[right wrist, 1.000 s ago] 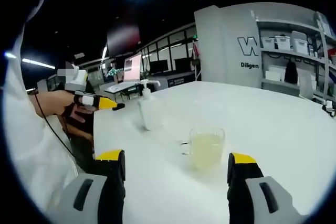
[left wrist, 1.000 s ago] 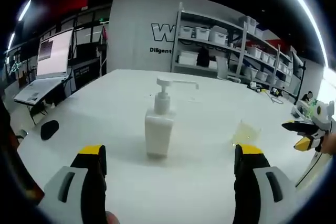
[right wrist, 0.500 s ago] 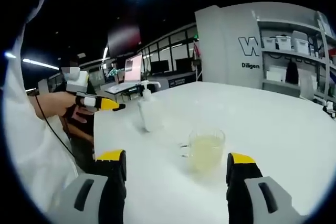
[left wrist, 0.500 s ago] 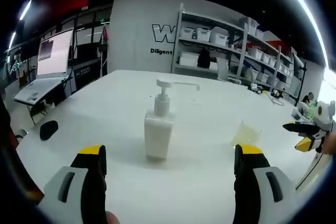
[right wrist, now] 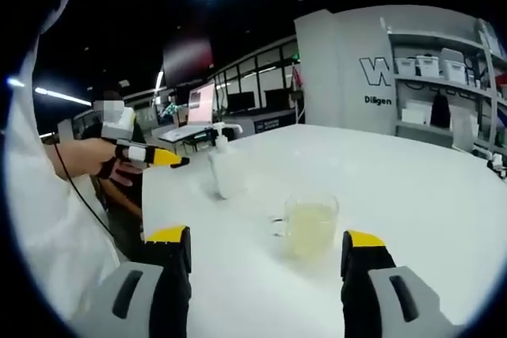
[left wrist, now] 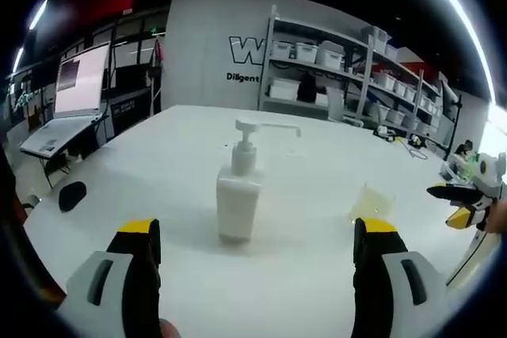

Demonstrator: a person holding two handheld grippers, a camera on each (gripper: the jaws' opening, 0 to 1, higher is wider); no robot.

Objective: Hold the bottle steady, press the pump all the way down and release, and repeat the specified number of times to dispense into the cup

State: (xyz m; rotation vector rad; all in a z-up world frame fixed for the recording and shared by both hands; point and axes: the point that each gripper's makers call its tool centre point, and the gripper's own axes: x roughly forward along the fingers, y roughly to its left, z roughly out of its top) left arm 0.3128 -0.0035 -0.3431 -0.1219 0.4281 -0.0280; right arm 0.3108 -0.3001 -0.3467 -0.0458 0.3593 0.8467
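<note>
The bottle (left wrist: 238, 203) stands upright on the white table (left wrist: 301, 275), its pump (left wrist: 261, 127) up with the spout pointing toward the cup (left wrist: 372, 203). The left gripper (left wrist: 257, 231) hangs short of the bottle with its jaws wide apart and nothing between them; the bottle sits ahead, in line with the gap. In the right gripper view, the right gripper (right wrist: 265, 247) is likewise spread wide, apart from the glass cup, which holds pale yellowish liquid and stands just ahead of the gap, handle to the view's left. Beyond the cup the bottle looks small and blurred, so its pump is hard to make out there. The left gripper's yellow tips (right wrist: 170, 160) enter from the left near the bottle, held by a hand (right wrist: 83, 156) beside a white sleeve (right wrist: 40, 219). In the left gripper view the right gripper shows at the right edge, past the cup. Nothing stands between bottle and cup. A laptop (left wrist: 67, 108) sits on a stand off the table's far left, a dark object (left wrist: 73, 195) lies near it, and shelves (left wrist: 348, 77) with bins line the back wall.
</note>
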